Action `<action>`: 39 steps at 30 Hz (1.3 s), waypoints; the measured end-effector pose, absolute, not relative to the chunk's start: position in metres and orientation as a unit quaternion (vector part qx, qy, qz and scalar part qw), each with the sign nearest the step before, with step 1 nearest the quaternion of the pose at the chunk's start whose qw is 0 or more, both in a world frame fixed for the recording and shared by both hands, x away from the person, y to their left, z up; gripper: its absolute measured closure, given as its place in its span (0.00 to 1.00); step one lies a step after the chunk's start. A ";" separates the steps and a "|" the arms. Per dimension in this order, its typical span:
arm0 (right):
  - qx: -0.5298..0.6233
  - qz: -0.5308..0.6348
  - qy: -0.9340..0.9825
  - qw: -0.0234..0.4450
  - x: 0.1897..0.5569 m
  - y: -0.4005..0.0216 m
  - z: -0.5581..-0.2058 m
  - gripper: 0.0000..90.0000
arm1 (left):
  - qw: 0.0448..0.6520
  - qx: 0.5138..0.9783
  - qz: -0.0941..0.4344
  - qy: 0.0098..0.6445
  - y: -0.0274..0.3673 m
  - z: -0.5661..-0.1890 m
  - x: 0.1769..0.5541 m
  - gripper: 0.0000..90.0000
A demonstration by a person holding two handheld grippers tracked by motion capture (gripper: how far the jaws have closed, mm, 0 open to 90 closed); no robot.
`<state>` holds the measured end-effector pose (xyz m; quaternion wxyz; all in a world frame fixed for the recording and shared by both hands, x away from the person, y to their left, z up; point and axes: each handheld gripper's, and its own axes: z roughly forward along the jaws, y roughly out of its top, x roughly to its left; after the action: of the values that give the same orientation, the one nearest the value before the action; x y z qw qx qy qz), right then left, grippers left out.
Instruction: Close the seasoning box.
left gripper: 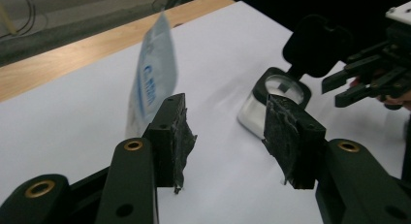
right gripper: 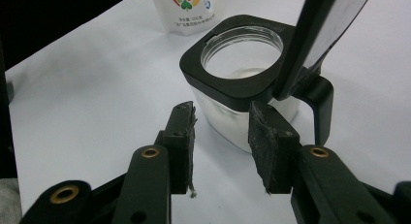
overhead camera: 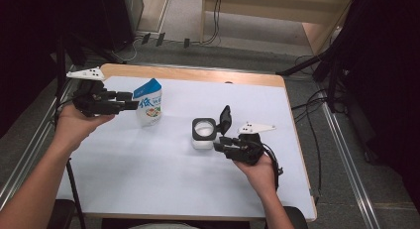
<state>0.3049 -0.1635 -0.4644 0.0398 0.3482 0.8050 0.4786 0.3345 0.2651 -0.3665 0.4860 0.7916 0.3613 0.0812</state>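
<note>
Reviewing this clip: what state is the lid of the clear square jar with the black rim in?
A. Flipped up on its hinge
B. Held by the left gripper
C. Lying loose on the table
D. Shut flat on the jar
A: the black lid stands raised beside the open mouth of the clear square jar.

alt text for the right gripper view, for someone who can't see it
Two black jaws of the right gripper stand apart just in front of a clear square jar with a black rim, not pressing on it. Its black flip lid stands open, and a white pouch stands behind on the white table.
</note>
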 end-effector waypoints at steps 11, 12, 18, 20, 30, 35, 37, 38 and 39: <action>0.359 0.478 0.801 0.033 0.306 -0.171 -0.464 0.76 | 0.484 0.810 0.067 0.326 0.240 -0.370 0.333 0.57; 0.359 0.478 0.801 0.034 0.307 -0.172 -0.464 0.76 | 0.482 0.811 0.068 0.325 0.237 -0.371 0.334 0.57; 0.363 0.475 0.801 0.034 0.309 -0.175 -0.465 0.81 | 0.488 0.812 0.055 0.316 0.220 -0.377 0.340 0.57; 0.368 0.475 0.798 0.033 0.311 -0.176 -0.466 0.83 | 0.484 0.815 0.053 0.313 0.215 -0.379 0.340 0.57; 0.390 0.472 0.790 0.034 0.321 -0.183 -0.465 0.98 | 0.476 0.821 0.039 0.312 0.201 -0.399 0.344 0.56; 0.405 0.476 0.779 0.046 0.329 -0.189 -0.462 0.99 | 0.465 0.829 0.039 0.309 0.197 -0.412 0.344 0.57; 0.409 0.476 0.777 0.050 0.333 -0.190 -0.461 0.99 | 0.462 0.830 0.035 0.311 0.197 -0.416 0.344 0.57; 0.411 0.478 0.775 0.051 0.336 -0.190 -0.461 0.99 | 0.462 0.829 0.036 0.312 0.197 -0.417 0.344 0.57; 0.412 0.477 0.775 0.052 0.337 -0.190 -0.460 0.99 | 0.459 0.830 0.033 0.314 0.197 -0.420 0.344 0.57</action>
<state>0.3371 -0.1898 -0.4604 0.0516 0.4121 0.7747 0.4768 0.3441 0.1967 -0.4196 0.4591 0.8305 0.3136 0.0332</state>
